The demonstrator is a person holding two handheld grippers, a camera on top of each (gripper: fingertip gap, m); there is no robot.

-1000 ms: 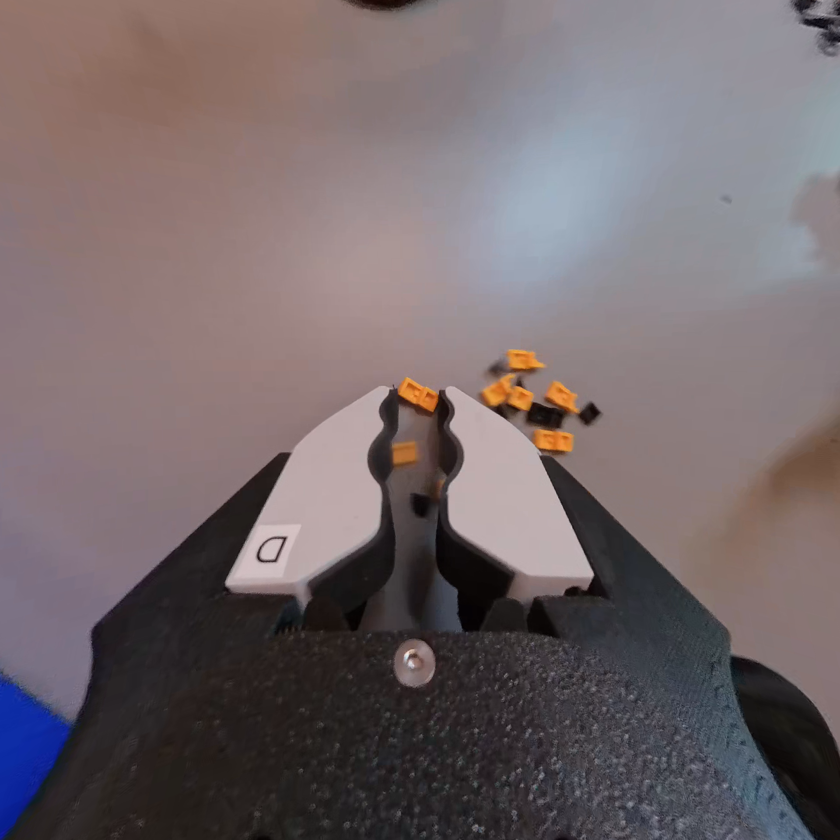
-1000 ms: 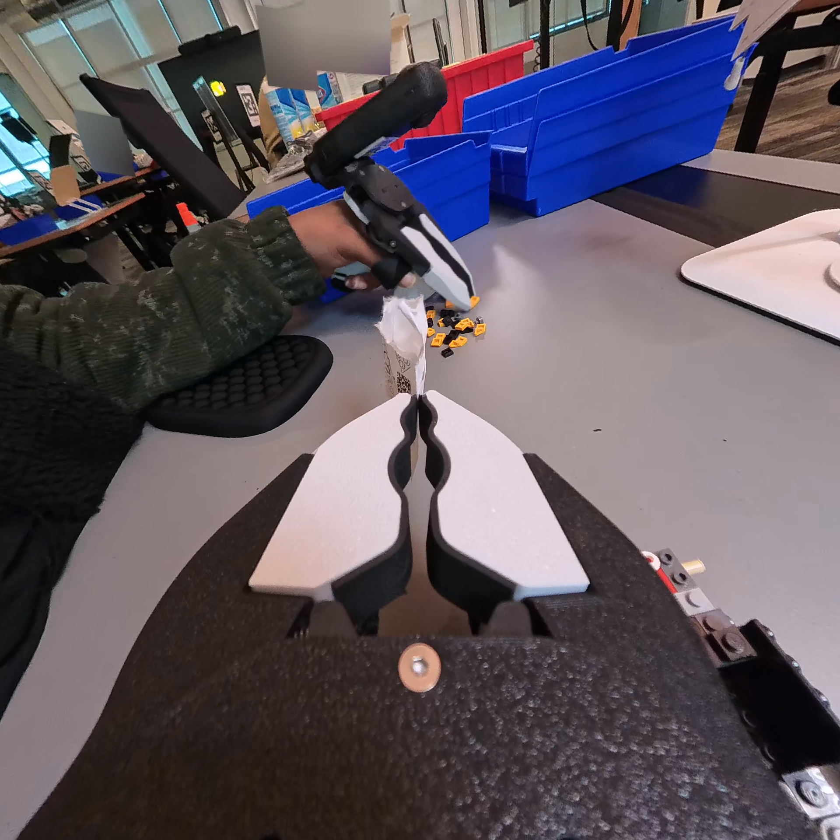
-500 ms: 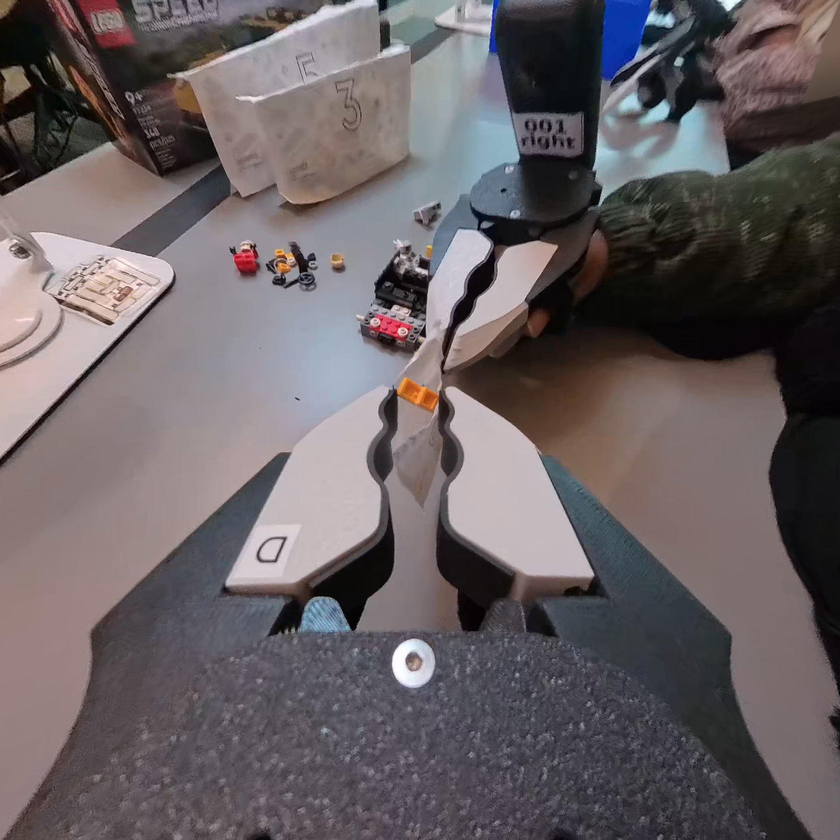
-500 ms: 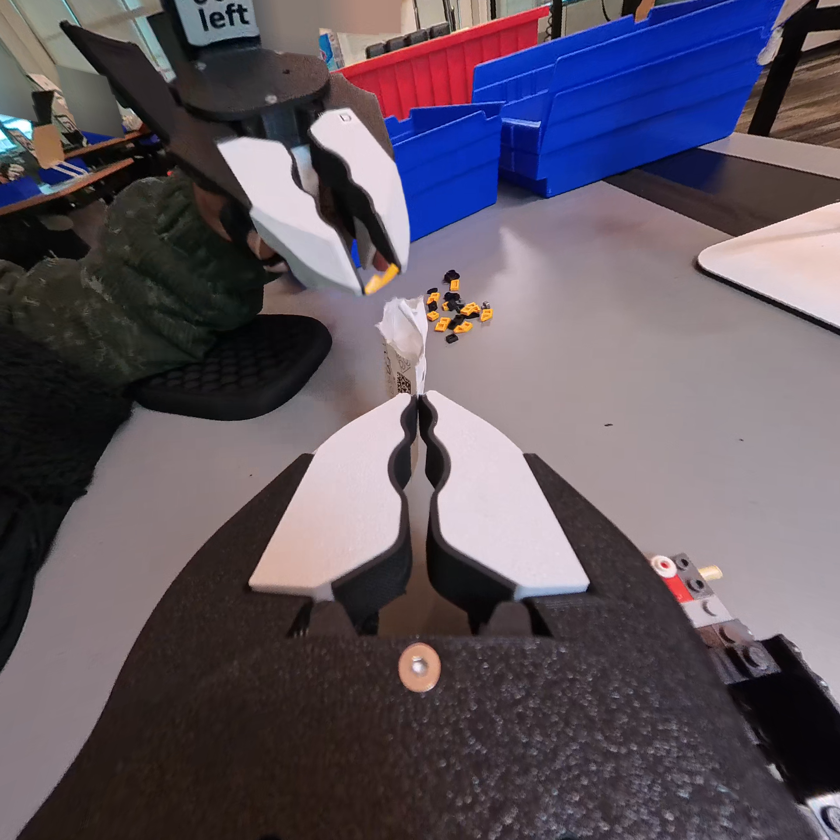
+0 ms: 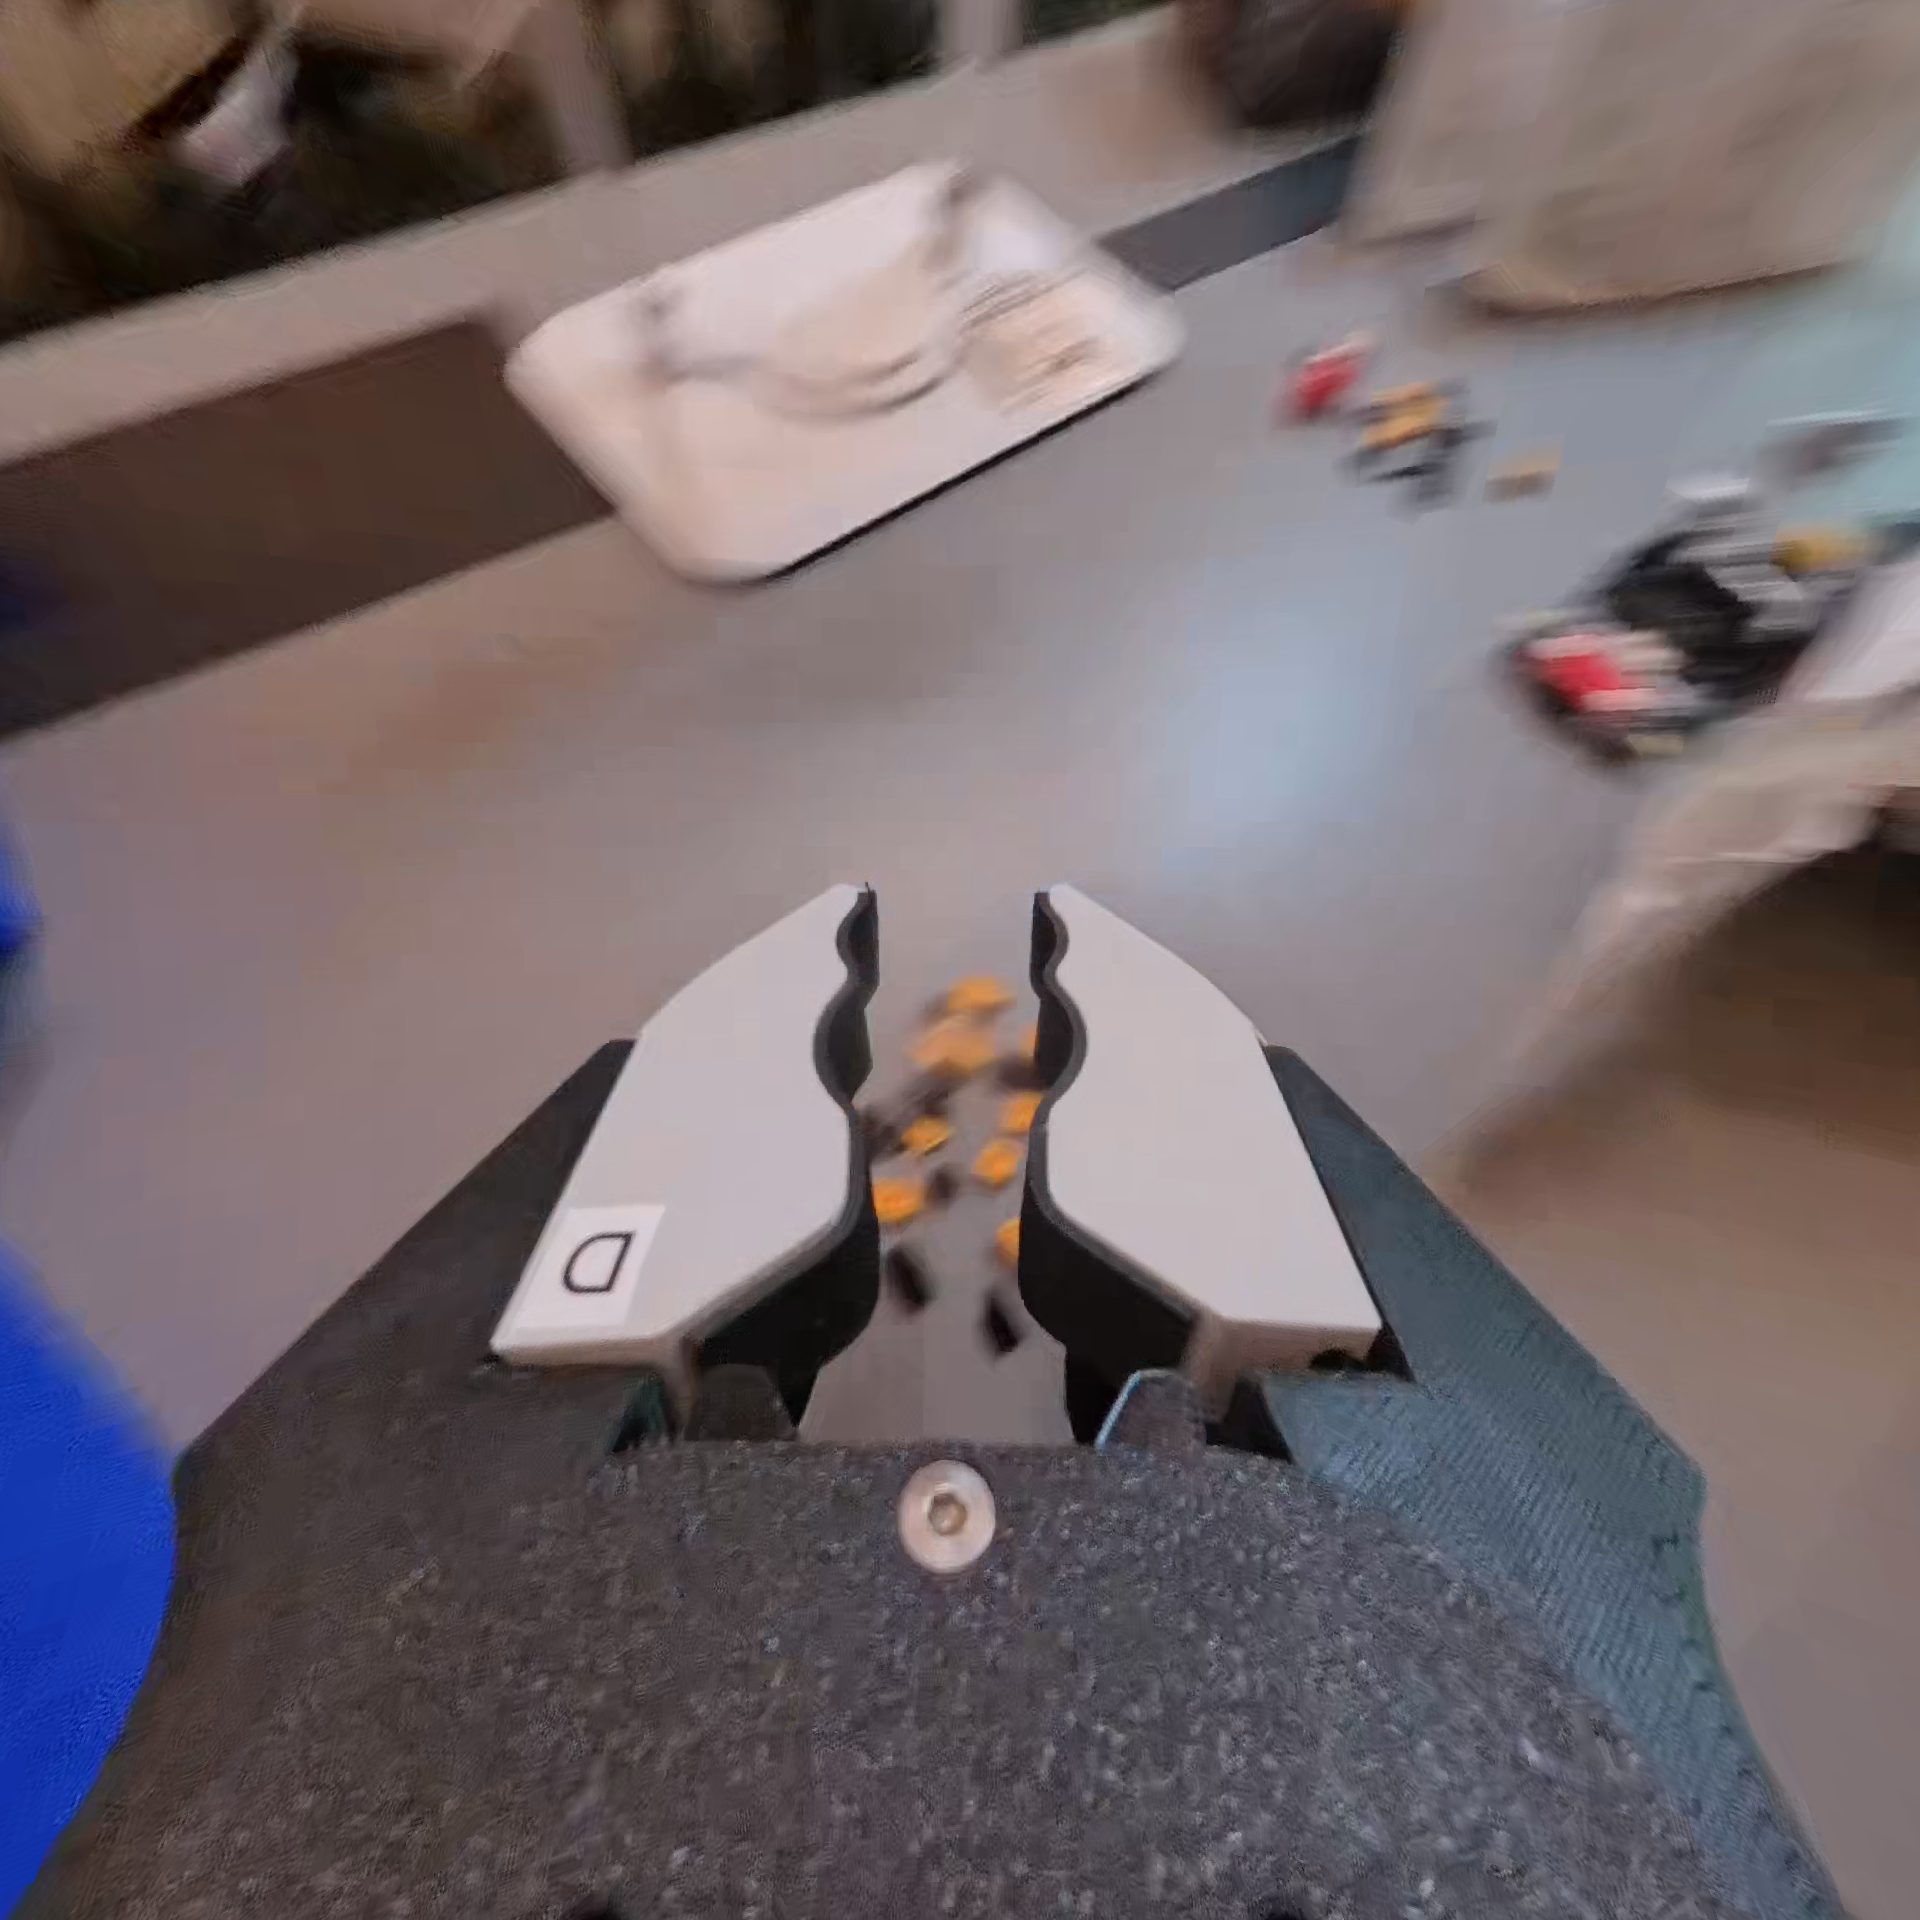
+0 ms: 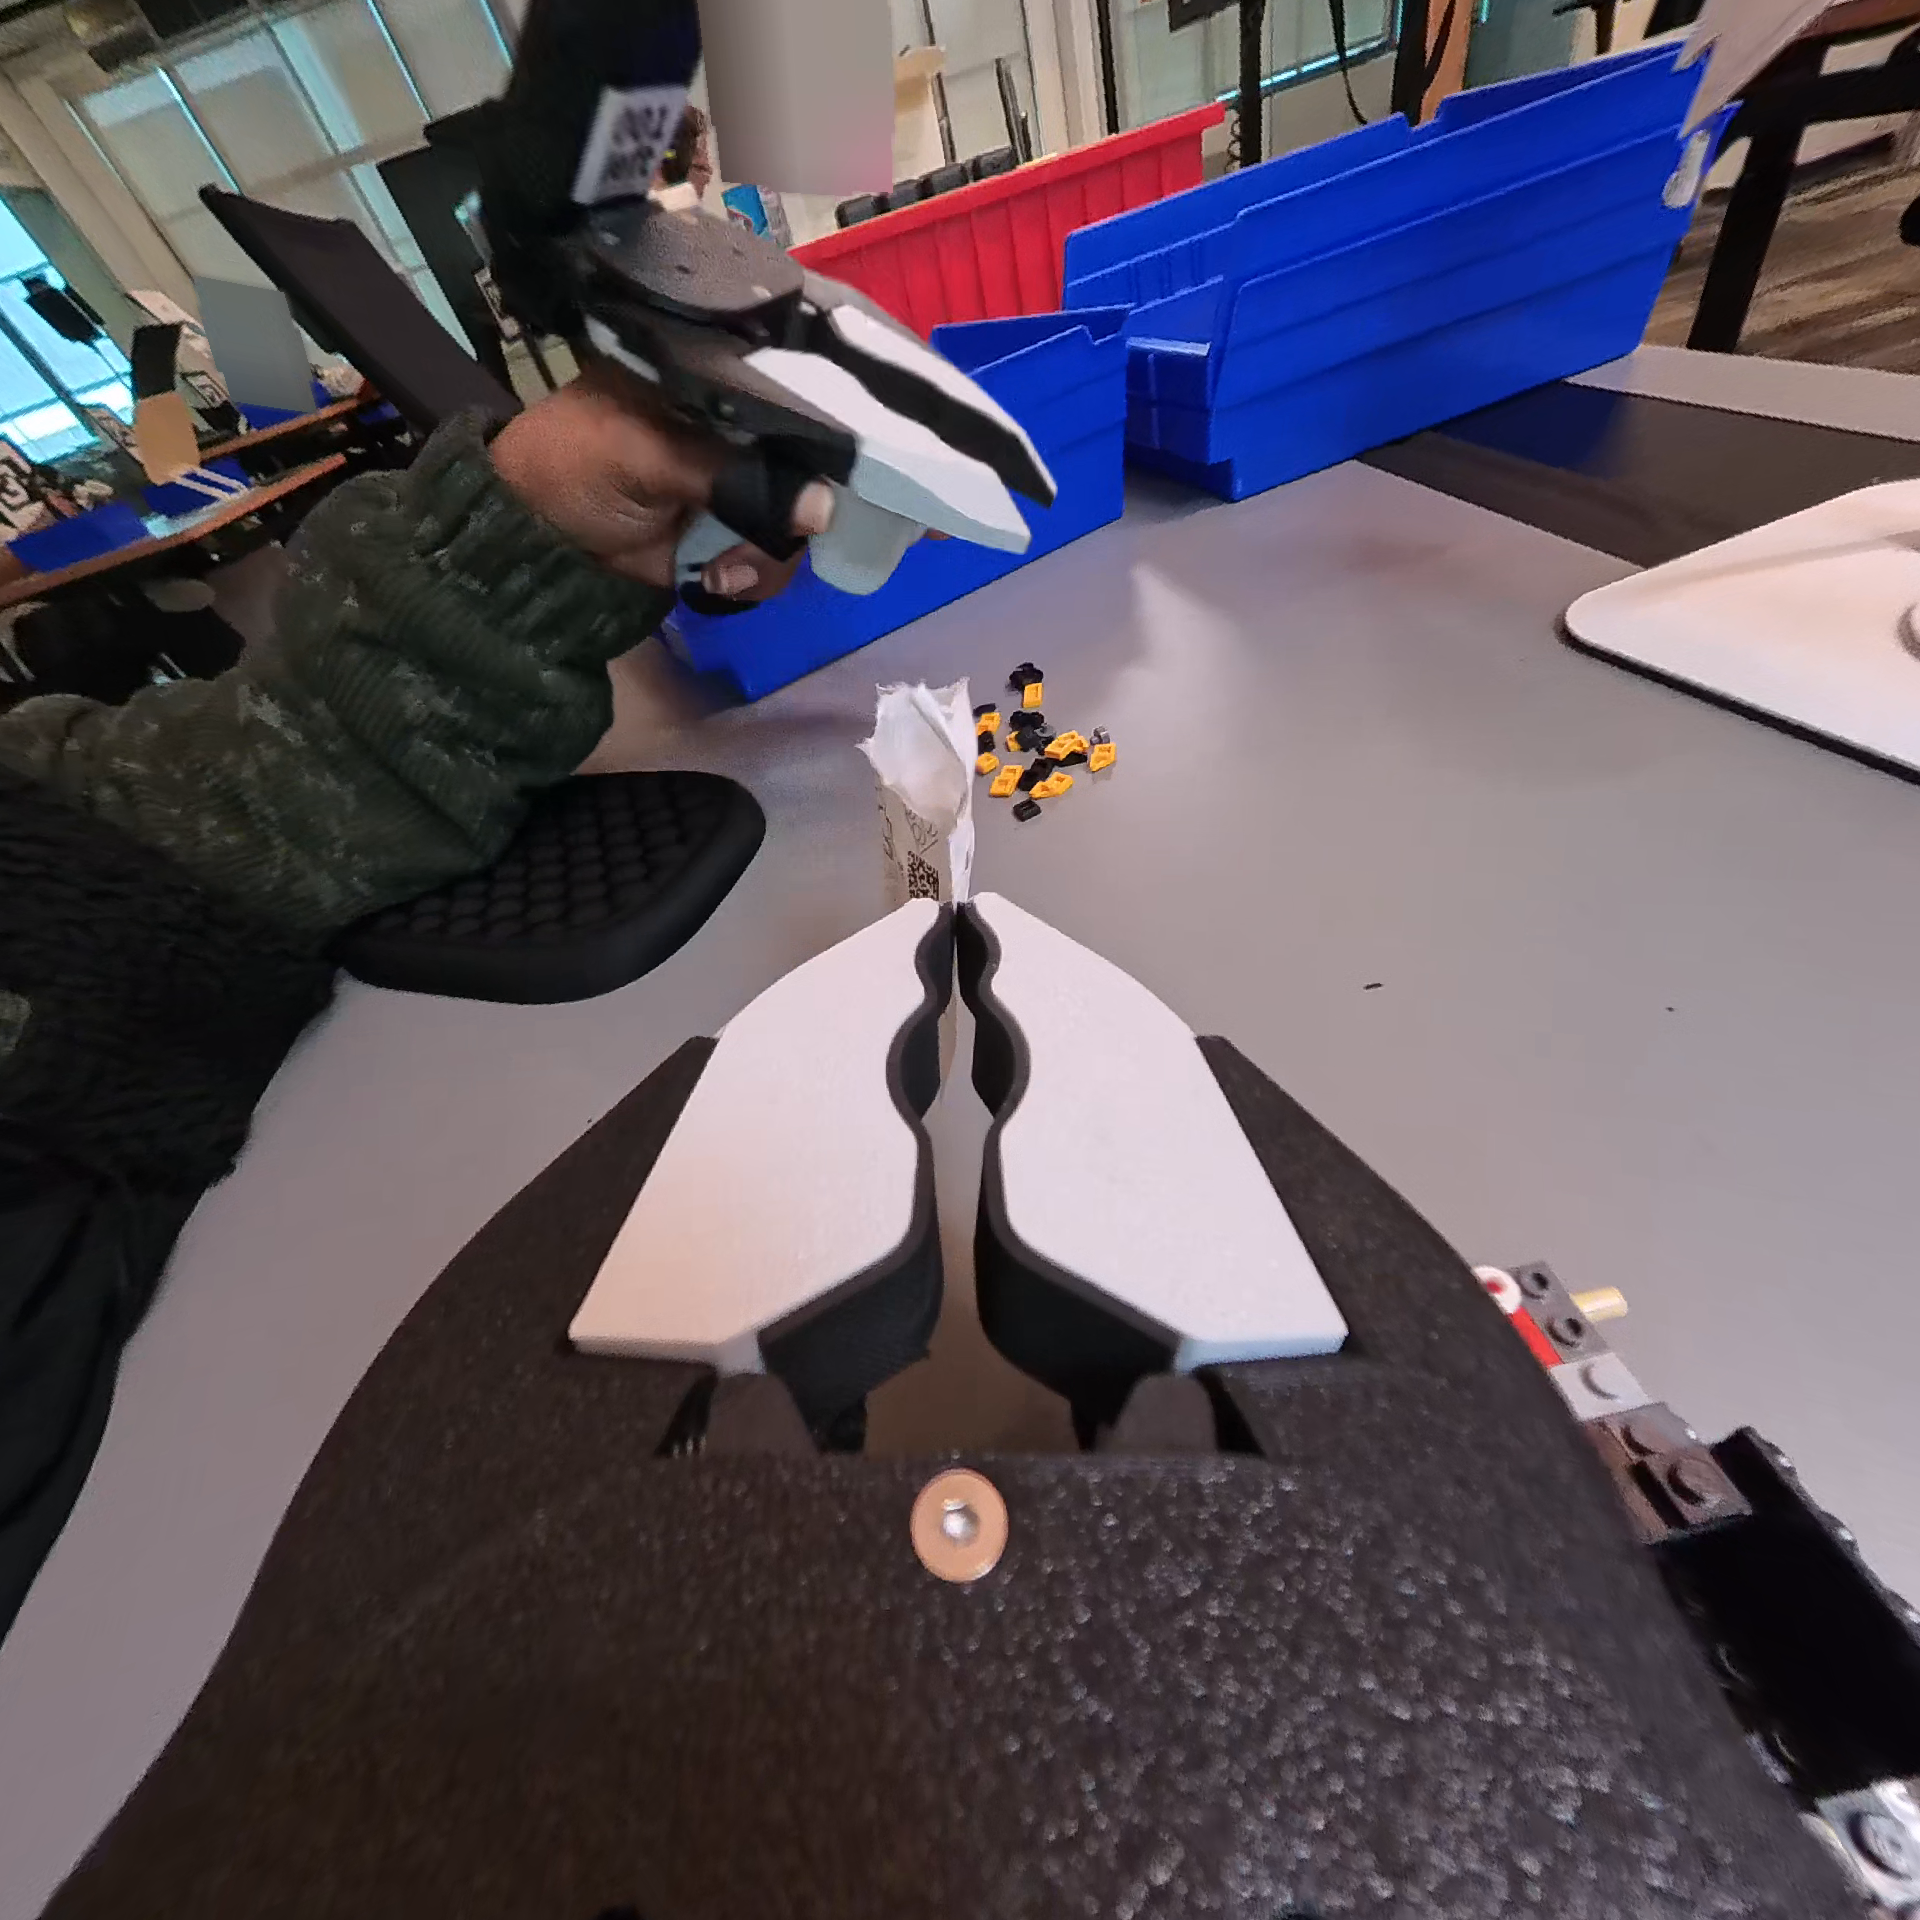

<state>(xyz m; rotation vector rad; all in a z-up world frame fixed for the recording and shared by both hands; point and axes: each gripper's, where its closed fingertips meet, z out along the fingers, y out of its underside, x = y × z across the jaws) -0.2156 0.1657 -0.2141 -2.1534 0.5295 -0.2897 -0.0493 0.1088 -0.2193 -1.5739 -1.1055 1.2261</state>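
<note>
Left gripper (image 5: 954, 904) raised, jaws parted — right gripper (image 6: 956, 906) pinching paper bag (image 6: 920, 790).

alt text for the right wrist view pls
The right tongs are shut on a torn white paper bag above a grey table, beside small orange and black bricks; the left tongs hover behind.

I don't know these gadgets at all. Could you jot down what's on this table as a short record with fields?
Surface: grey table
Left gripper: jaws apart, nothing between them, above the small pieces
Right gripper: shut on a torn white paper bag
Small pieces: orange and black, loose heap beside the bag
Behind: blue bins, red bin
Left side: black pad under a green sleeve
</note>
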